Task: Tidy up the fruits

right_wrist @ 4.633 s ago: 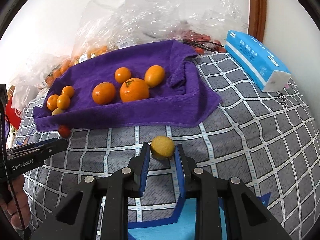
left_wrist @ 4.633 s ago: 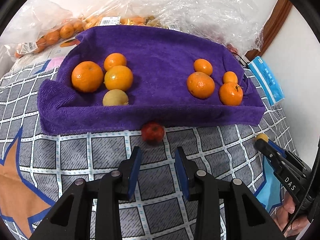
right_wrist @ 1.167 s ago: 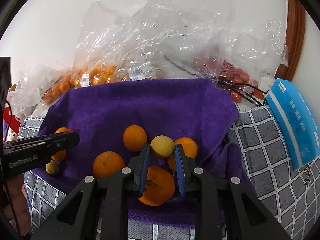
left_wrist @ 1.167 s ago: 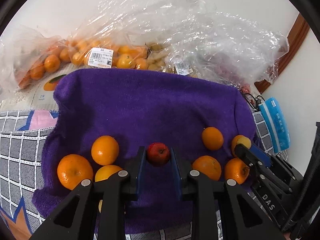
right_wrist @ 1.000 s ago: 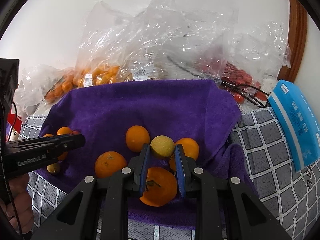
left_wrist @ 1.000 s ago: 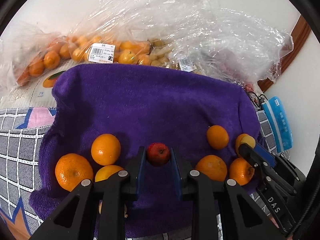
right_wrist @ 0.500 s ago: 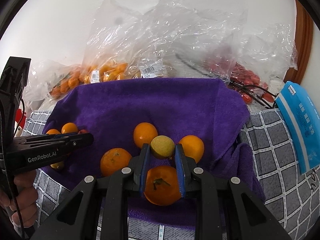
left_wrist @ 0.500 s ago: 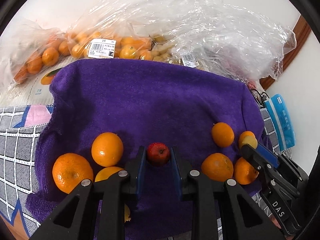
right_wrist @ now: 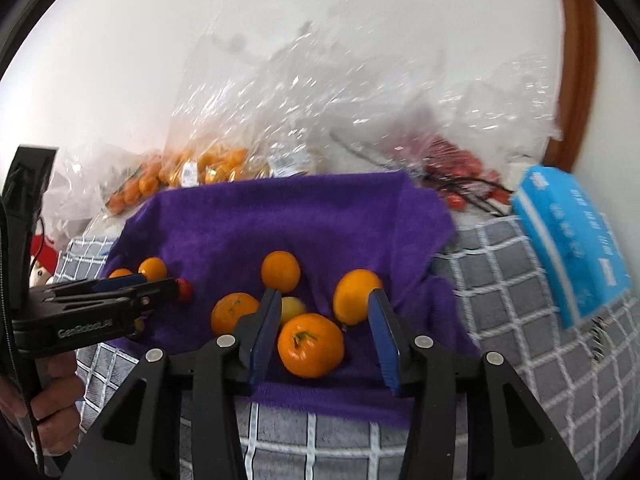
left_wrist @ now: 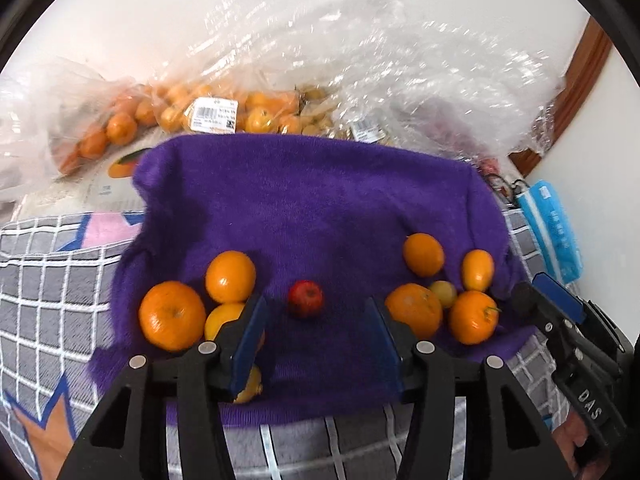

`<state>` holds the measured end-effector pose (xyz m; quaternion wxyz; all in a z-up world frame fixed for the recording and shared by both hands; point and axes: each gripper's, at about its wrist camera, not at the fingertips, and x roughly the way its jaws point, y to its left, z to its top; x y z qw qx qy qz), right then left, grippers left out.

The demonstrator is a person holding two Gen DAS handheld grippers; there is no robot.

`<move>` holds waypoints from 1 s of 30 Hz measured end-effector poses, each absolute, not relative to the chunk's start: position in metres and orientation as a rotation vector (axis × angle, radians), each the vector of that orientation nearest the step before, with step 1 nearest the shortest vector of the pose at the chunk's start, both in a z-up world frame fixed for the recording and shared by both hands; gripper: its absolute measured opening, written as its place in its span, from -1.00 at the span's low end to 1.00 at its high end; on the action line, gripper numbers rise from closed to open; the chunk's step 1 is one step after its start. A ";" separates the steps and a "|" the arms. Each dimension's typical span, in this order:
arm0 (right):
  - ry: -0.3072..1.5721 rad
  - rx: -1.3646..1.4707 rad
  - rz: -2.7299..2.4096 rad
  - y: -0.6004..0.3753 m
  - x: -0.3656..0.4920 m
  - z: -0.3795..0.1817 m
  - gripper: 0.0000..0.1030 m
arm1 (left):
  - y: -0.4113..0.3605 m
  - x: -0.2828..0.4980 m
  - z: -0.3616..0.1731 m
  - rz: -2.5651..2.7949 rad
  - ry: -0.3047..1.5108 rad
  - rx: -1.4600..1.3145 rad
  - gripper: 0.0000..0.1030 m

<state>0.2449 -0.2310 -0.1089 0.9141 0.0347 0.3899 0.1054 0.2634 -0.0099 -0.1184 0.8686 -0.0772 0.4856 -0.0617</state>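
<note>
One small red fruit (left_wrist: 305, 298) is seen lying on the purple towel (left_wrist: 320, 208), just ahead of the left gripper (left_wrist: 314, 334) and between the lines of its two fingers, touched by neither. The jaws of this gripper have just been opening and now stand apart with nothing clamped. Beside the left finger (left_wrist: 248, 336) three oranges (left_wrist: 172, 316) are grouped, and a bit of a yellowish fruit (left_wrist: 250, 388) shows under that finger. Beyond the right finger, four oranges and one small yellow fruit (left_wrist: 443, 293) are clustered.

In the right wrist view, the same yellow fruit (right_wrist: 292, 309) is seen resting on the towel (right_wrist: 320, 216) just past the left finger of the right gripper (right_wrist: 322, 330), among four oranges; the nearest orange (right_wrist: 311, 345) lies between the fingers' lines, lower down. These jaws too have just been opening and stand apart, holding nothing.

Behind the towel, clear plastic bags (left_wrist: 248, 108) of oranges are piled against the wall. One blue packet (right_wrist: 576, 240) lies on the checked grey cover (right_wrist: 520, 280) well to the right of the fingers.
</note>
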 end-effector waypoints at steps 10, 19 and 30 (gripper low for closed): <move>0.787 0.063 0.142 -0.233 0.169 -0.056 0.16 | -0.002 0.174 -0.057 -0.042 0.862 -0.058 0.36; 0.692 0.044 0.078 -0.233 0.074 -0.023 0.74 | 0.006 0.079 -0.022 -0.031 0.739 -0.063 0.57; 0.624 0.047 0.063 -0.241 0.009 -0.019 0.98 | -0.007 0.007 -0.011 -0.021 0.650 -0.050 0.77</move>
